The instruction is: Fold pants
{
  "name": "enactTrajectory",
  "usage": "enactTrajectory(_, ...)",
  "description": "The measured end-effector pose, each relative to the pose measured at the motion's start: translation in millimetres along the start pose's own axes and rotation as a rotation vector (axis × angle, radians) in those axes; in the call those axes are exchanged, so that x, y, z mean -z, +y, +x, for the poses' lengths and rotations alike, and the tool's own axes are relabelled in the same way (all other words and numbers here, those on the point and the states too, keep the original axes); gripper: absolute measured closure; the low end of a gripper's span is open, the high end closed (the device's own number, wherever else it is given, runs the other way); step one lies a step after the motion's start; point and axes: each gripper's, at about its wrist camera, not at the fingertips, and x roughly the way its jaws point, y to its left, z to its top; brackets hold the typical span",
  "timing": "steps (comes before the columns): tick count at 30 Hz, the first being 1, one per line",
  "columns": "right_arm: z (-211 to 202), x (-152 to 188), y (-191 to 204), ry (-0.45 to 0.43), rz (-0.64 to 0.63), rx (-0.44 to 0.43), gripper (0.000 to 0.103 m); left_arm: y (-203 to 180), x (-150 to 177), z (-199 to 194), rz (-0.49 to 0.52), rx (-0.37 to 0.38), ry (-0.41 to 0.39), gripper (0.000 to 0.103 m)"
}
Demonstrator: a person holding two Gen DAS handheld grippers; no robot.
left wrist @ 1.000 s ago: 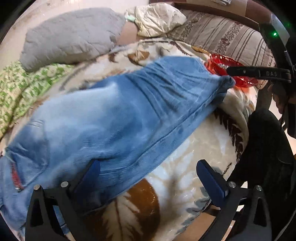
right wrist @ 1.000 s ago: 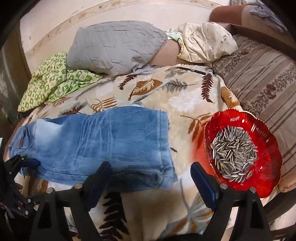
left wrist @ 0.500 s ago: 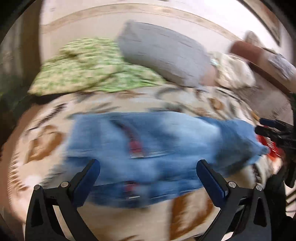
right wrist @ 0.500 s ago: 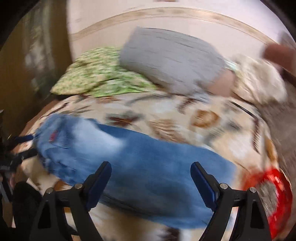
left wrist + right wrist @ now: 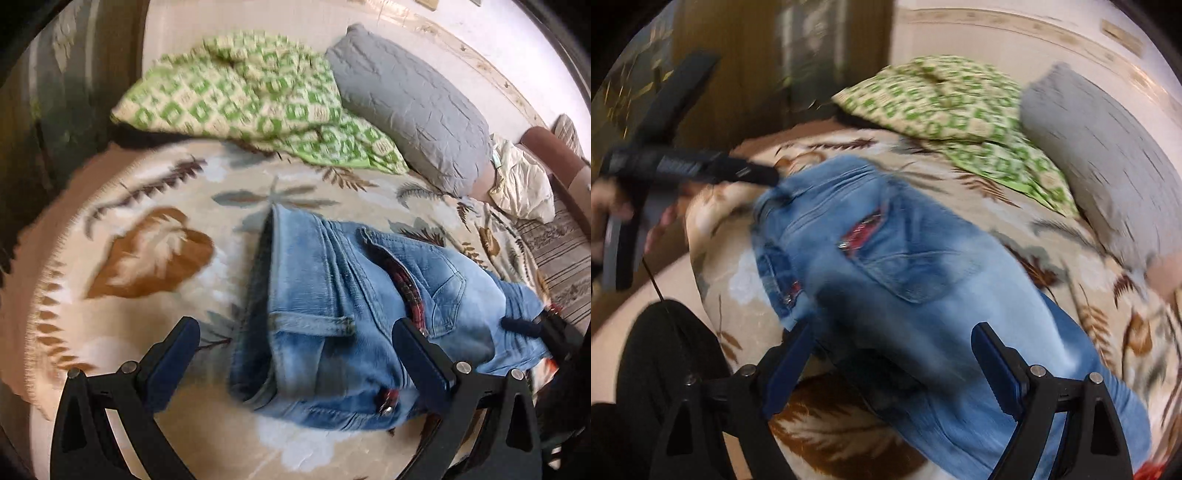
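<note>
jeans point(image 5: 351, 317): lie centre to lower right of the left wrist view, flat on the blanket point(image 5: 155, 258), waistband end toward the left of the frame, legs running off to the right. Already doubled leg on leg by the look of it (back pocket and red trim face up), so my guess is the lengthwise fold is done and the crosswise fold is next.

left gripper point(image 5: 295, 362): jaws wide apart, nothing pinched. They straddle the waistband corner at lower centre of the frame, above the cloth rather than on it, likely lining up for a grab there.

right gripper point(image 5: 890, 365): jaws also spread wide, empty. In its own view the jeans point(image 5: 905, 280) pass between and under the jaws at lower centre; pads are not pressing on denim. In the left wrist view it shows at the right edge, at the leg end.

why the split: one tool per end suits lifting one end over the other (judgement only).

blur: right wrist view is smeared, so contact there is hard to rule out fully.

clutter: green quilt point(image 5: 251, 92) and grey pillow point(image 5: 413, 107) sit in the upper part of the frame, well apart from the jeans.

risk: denim is thick; a shallow pinch may catch only one layer.
</note>
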Motion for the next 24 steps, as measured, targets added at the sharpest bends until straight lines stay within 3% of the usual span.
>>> enactTrajectory(2,16,-2,8,0.029,-0.045,0.02,0.016,2,1,11,-0.027,0.015,0.03,0.0)
enactTrajectory(3,23,-2,12,0.041,-0.064,0.046,0.031,3,2,16,-0.041,0.015,0.041,0.005)
enactTrajectory(4,33,-1,13,0.063,-0.084,0.073,0.062,5,3,21,-0.057,0.023,0.055,0.019)
enactTrajectory(5,42,0,13,0.094,-0.087,0.084,0.073,6,3,24,-0.067,0.039,0.068,0.065)
enactTrajectory(6,46,1,10,0.102,-0.072,0.077,0.081,6,4,31,-0.078,0.091,0.111,0.082)
enactTrajectory(10,35,1,15,0.069,-0.083,0.074,0.088,-10,4,18,0.024,0.068,0.103,0.089)
enactTrajectory(13,15,-2,23,0.028,-0.11,0.062,0.089,-10,1,-9,0.043,0.105,0.05,0.089)
enactTrajectory(16,10,-1,27,0.017,-0.105,0.032,0.089,-1,5,-21,0.036,0.144,0.053,0.089)
enactTrajectory(21,47,15,35,0.092,-0.073,-0.001,0.088,15,30,35,0.038,0.083,0.239,0.077)
enactTrajectory(24,58,25,43,0.062,-0.092,0.055,0.088,16,33,37,0.015,0.095,0.195,0.077)
